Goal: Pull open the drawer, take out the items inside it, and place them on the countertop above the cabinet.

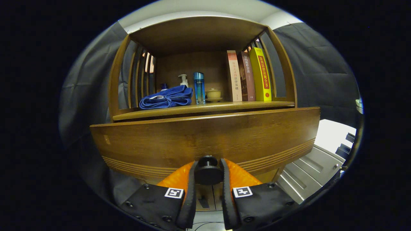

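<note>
While tool [208, 175] clamps one drawer knob [208, 170], three books [249, 76], one towel [167, 98] above.

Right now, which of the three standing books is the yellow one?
The yellow book is the one farthest from the blue bottle, at the outer end of the row. The gripper is shut on the drawer knob.

A home-like corner set up inside a booth. Beyond the tool [208, 175] stands a wooden cabinet [205, 141]. Its counter [205, 107] holds books [247, 77], a folded blue towel [167, 98], bottles [199, 87] and a small cup [213, 94]. Dark cloth hangs behind.
</note>
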`<act>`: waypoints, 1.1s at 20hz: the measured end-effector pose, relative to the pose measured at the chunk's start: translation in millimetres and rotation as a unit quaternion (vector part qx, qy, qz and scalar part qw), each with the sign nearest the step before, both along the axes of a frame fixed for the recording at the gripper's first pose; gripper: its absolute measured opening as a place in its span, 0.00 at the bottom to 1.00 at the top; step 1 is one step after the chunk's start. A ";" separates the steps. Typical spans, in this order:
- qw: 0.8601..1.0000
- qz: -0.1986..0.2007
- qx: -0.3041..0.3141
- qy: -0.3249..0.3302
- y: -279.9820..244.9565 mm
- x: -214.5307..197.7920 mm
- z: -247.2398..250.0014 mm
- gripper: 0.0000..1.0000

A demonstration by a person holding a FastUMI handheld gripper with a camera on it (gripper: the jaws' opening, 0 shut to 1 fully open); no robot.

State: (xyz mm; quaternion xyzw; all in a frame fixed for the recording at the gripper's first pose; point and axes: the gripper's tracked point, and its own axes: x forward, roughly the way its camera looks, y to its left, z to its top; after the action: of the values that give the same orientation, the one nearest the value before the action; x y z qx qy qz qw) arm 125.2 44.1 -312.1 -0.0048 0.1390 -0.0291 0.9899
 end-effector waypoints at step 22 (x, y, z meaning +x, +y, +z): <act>1.000 0.020 0.012 0.018 -1.7 -70.2 8.2 0.44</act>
State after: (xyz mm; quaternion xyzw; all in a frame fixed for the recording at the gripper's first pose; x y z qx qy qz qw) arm 55.0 42.4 -303.9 0.0034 0.1569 -0.0075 0.9876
